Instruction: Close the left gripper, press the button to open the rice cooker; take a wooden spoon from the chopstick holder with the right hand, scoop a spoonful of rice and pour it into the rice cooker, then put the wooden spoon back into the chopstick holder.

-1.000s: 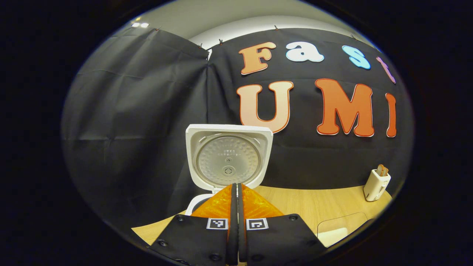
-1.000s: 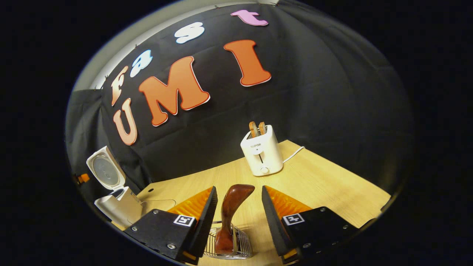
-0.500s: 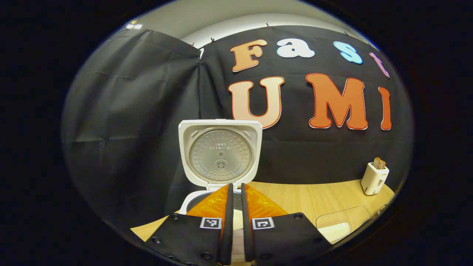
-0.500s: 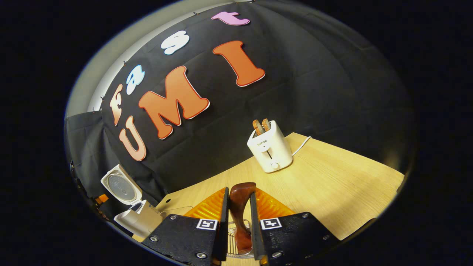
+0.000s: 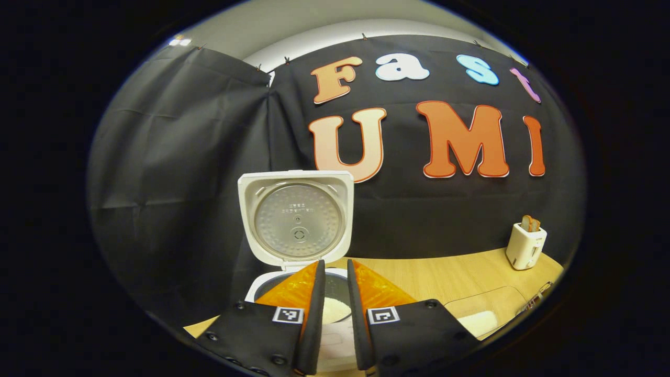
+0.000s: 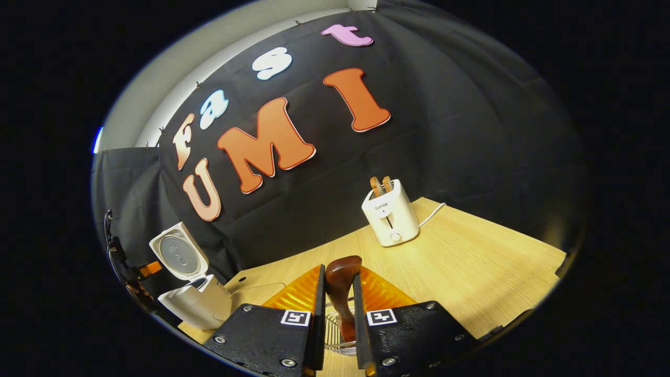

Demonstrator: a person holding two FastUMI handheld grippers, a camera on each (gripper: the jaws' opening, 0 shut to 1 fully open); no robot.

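Behind the rice cooker (image 5: 293,230), whose lid already stands up, your left tongs (image 5: 335,324) hang slightly apart and hold nothing, so the button step looks done. To the right of the cooker, your right tongs (image 6: 339,319) are clamped on the wooden spoon (image 6: 343,283), whose lower part sits in the chopstick holder (image 6: 331,335). Next you should lift the spoon straight up until it clears the holder, then carry it to the rice tray (image 5: 479,319) just right of the cooker.
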